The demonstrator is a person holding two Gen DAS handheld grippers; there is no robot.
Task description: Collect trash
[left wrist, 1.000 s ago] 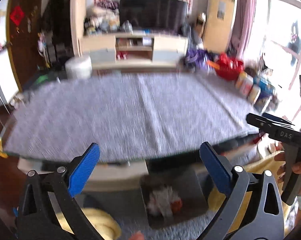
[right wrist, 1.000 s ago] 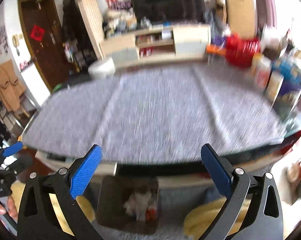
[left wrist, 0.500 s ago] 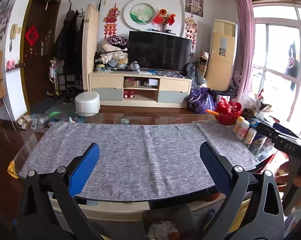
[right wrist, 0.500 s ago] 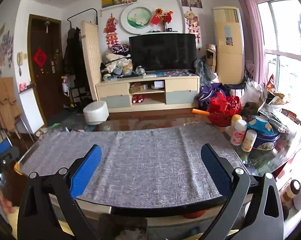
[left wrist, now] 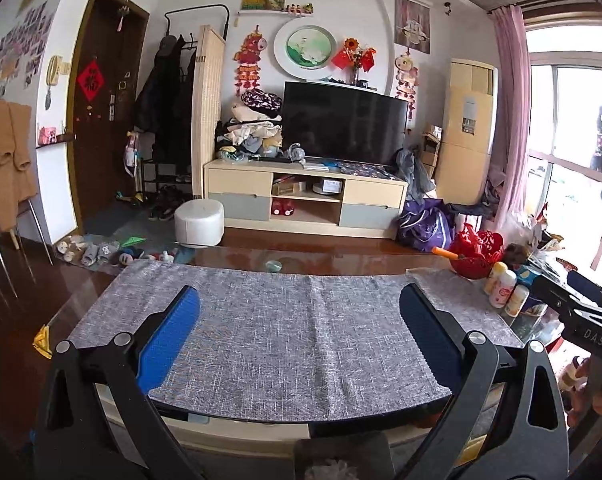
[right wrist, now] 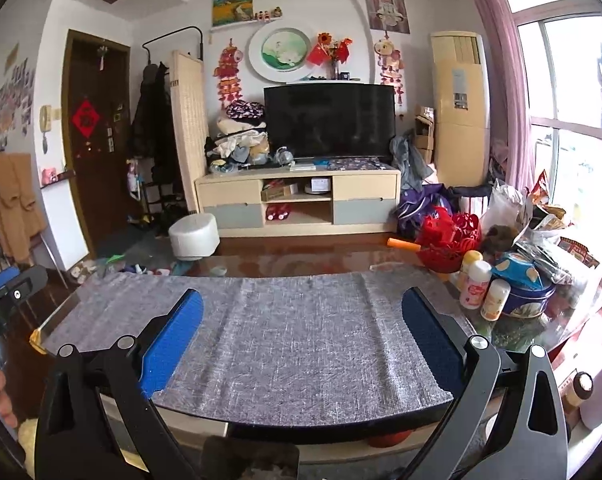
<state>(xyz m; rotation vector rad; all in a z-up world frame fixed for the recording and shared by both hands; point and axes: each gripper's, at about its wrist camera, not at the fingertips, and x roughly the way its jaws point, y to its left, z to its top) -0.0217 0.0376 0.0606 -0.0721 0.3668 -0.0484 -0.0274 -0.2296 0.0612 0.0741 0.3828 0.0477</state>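
While both tools hang over the near edge of the worktop point(left wrist: 261, 264), each is spread wide and grips nothing: left tool point(left wrist: 299, 334), right tool point(right wrist: 301, 336). Between the blue pads point(left wrist: 169, 340) only grey cloth point(left wrist: 301, 332) shows, bare of litter. Trash bin point(left wrist: 343, 456) sits on the floor below the near edge, pale crumpled stuff inside, probably paper; view cut off at frame bottom. At the far right stand bottles point(right wrist: 477, 284), a blue tin point(right wrist: 525, 292) and bags point(right wrist: 541, 224); whether any is trash I cannot tell. Judgement: collecting looks nearly done. To finish well, sweep the gaze over that right-hand clutter, approach low, and close only on clear litter.
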